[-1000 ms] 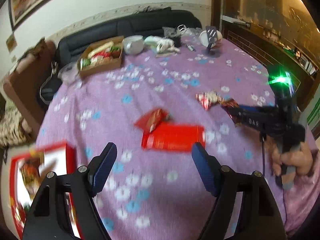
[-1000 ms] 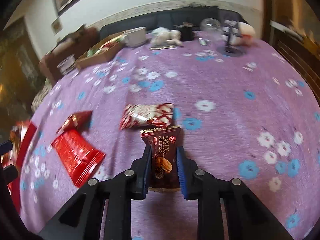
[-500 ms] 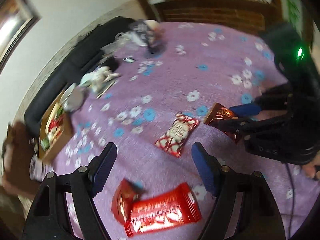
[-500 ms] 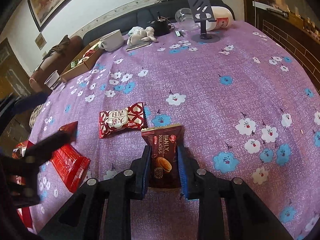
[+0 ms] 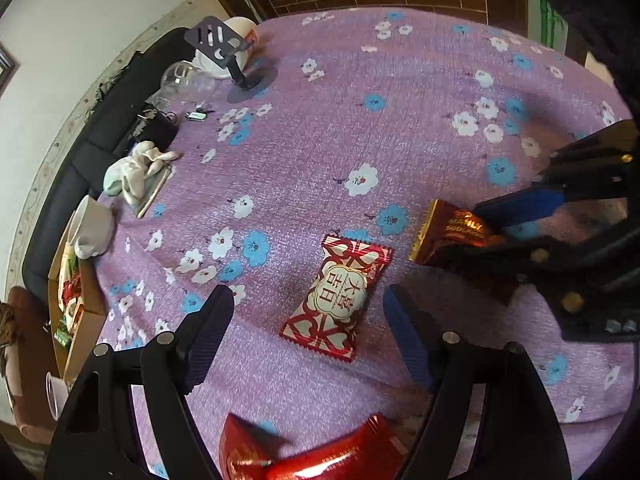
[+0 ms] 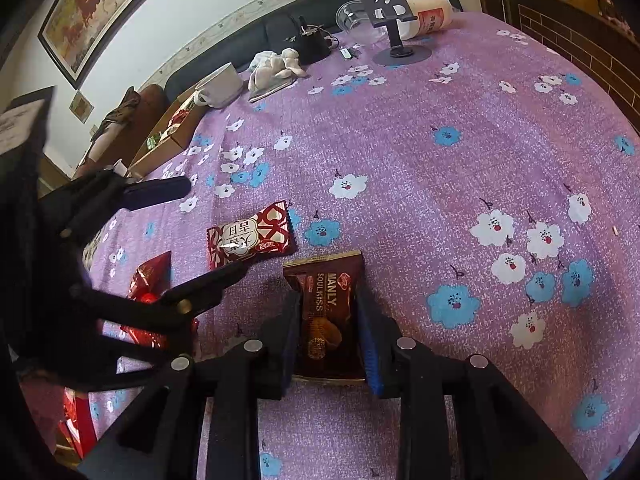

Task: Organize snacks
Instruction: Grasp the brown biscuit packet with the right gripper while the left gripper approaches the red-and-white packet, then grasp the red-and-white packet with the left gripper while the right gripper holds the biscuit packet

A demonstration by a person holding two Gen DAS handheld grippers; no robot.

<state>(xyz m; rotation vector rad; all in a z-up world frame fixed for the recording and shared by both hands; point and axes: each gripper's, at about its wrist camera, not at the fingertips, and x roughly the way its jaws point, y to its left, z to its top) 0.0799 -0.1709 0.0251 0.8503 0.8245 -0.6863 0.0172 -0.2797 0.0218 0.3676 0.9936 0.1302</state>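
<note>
"MANLY SOULKISS" on brown packet (image 6: pixel 326 312)

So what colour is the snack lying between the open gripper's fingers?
Red with white hearts and a white label: the snack, clearest in the left wrist view.

The desk (image 6: pixel 460 184) wears a purple cloth with white and blue flowers; on it lie a red-and-white snack packet (image 5: pixel 338 298), a shiny red packet (image 5: pixel 312 456) at the near edge, a white cup (image 6: pixel 222 86), a crumpled white cloth (image 5: pixel 134 174), a black phone stand (image 6: pixel 390 12) and a cardboard box (image 5: pixel 74 308) of snacks.
</note>
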